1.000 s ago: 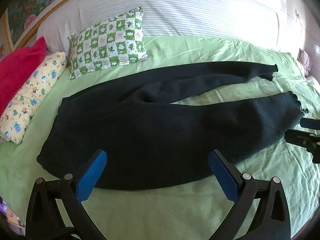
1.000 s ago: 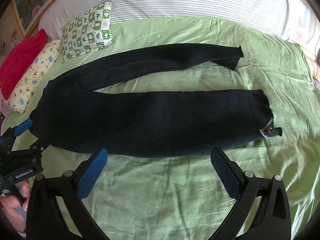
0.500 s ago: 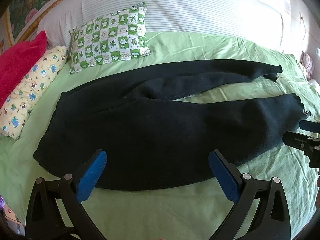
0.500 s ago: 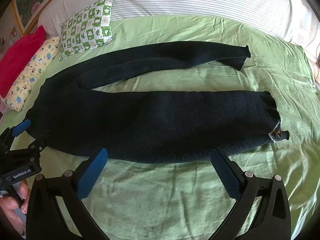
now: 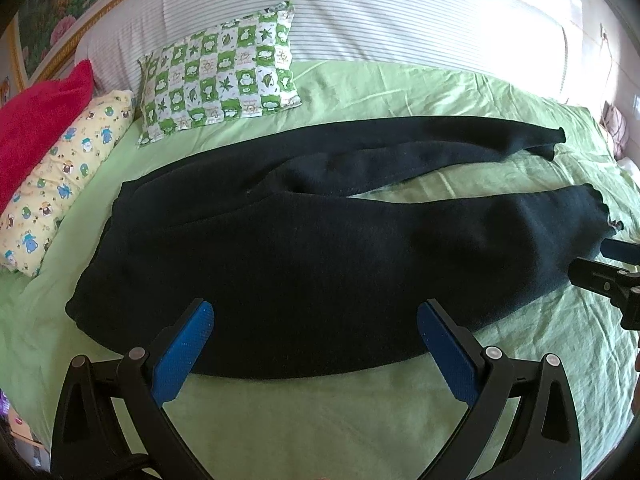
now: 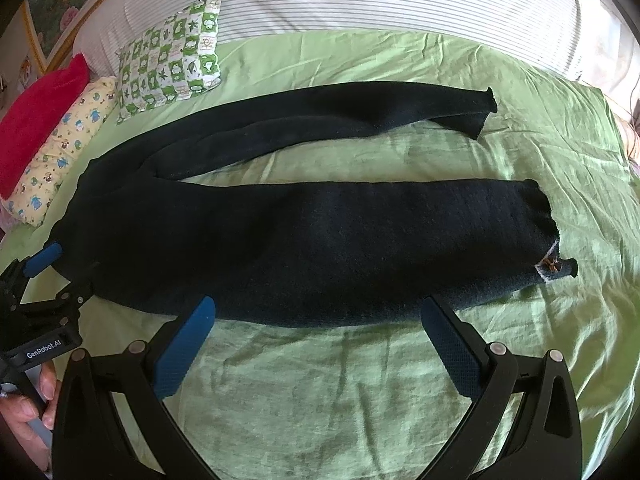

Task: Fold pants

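Observation:
Black pants (image 5: pixel 320 248) lie spread flat on a green bed sheet, waist to the left and two legs running right; they also show in the right wrist view (image 6: pixel 304 240). The near leg's cuff (image 6: pixel 556 268) has a small brown tag. My left gripper (image 5: pixel 316 320) is open and empty, just above the near edge of the pants' hip part. My right gripper (image 6: pixel 318 316) is open and empty, over the near edge of the near leg. Each gripper shows in the other's view, at the far right (image 5: pixel 612 276) and far left (image 6: pixel 44 280).
A green checked pillow (image 5: pixel 220 80), a yellow patterned pillow (image 5: pixel 60 184) and a red pillow (image 5: pixel 36 120) lie at the bed's left end. A white striped cover (image 5: pixel 400 12) runs along the far side. The green sheet (image 6: pixel 360 400) is wrinkled in front.
Both grippers have moved closer to the near edge of the pants. The pants have not moved, and both grippers stay open.

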### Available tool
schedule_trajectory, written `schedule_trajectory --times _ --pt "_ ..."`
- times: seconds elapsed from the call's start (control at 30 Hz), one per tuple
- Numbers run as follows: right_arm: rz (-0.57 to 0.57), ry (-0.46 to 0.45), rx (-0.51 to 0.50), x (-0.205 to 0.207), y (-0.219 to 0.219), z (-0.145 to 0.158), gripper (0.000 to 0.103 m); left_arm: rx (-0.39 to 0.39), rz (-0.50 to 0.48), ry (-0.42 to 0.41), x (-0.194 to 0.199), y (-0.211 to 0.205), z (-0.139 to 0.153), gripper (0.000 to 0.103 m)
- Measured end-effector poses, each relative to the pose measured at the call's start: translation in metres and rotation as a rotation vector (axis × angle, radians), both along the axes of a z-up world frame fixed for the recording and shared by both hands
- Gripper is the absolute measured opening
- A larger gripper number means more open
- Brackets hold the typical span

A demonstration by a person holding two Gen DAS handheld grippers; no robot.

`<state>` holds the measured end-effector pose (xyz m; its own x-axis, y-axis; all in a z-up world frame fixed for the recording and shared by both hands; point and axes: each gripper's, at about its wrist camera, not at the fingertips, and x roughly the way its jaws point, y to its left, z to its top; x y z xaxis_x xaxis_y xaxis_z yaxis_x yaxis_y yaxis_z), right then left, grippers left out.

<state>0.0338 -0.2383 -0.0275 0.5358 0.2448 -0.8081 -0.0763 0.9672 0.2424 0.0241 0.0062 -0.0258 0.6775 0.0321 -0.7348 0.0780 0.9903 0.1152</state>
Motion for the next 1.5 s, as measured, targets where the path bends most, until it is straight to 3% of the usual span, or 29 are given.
schedule_trajectory --times 1.23,1.37,1.5 --pt "-0.001 -0.012 0.014 0.001 -0.006 0.004 0.103 0.033 -0.034 -0.007 -0.003 -0.007 0.008 0.102" --pt "-0.032 -0.024 0.015 -0.001 -0.012 0.009 0.103 0.02 -0.064 -0.025 -0.005 -0.006 0.013 0.102" --pt "-0.064 -0.013 0.034 0.0 -0.018 0.009 0.103 -0.018 -0.104 0.015 0.001 -0.001 0.013 0.102"
